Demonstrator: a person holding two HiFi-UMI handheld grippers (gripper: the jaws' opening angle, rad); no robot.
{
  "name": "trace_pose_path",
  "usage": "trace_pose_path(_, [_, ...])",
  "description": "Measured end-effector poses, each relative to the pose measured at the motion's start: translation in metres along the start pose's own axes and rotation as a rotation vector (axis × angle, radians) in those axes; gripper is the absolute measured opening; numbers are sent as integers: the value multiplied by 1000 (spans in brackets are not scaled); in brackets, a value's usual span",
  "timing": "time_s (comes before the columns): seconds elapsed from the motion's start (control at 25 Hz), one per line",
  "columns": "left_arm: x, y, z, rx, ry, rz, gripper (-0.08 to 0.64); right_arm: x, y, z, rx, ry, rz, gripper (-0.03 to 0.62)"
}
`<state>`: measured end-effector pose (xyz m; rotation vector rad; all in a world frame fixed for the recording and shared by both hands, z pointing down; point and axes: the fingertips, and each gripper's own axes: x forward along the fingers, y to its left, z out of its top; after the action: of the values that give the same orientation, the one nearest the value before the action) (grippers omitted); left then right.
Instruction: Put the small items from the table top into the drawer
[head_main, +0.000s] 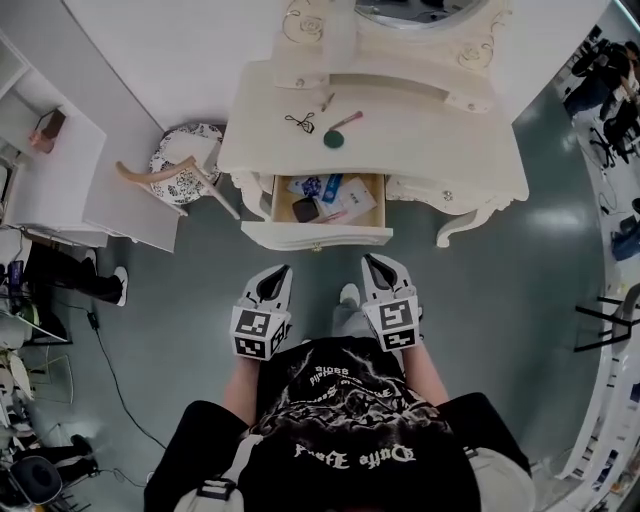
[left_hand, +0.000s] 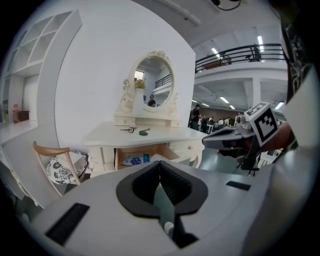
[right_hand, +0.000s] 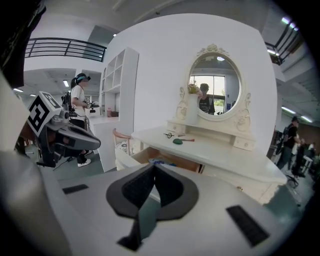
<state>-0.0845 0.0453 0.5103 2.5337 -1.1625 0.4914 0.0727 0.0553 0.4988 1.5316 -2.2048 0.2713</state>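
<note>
Standing back from a cream-white carved dressing table with an oval mirror, a person holds a grey two-jaw claw in each hand, both aimed at it. The left claw (head_main: 279, 271) has its jaws pressed together with nothing between them. The right claw (head_main: 373, 261) is likewise closed and empty, and both are well apart from the furniture.

The task seems partly done. The pale wooden drawer (head_main: 315, 238) under the worktop (head_main: 430, 150) is pulled open and already holds a blue patterned packet (head_main: 320, 186), a dark square compact (head_main: 306, 209) and a white flat card (head_main: 357, 198).

Three small things are left on the worktop, close together near its back left. They are a black looped metal tool (head_main: 300, 122), possibly an eyelash curler, a green round-headed brush with a pink handle (head_main: 343, 129), and a thin short stick (head_main: 327, 101) too small to identify. Each has yet to be picked up and placed in the drawer.
</note>
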Motion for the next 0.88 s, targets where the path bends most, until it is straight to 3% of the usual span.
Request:
trace_pose_path(0.36, [28,-2,15,5,16,44,15,21,-22,3,-15,23,72,11])
trace_pose_path(0.64, [54,-3,33,-26,-23,112,15,42,-53,19,-64,-1,130,11])
trace_pose_path(0.88, [76,-1,47,-45,-56,179,15,62,-80,36,1,-36,191,11])
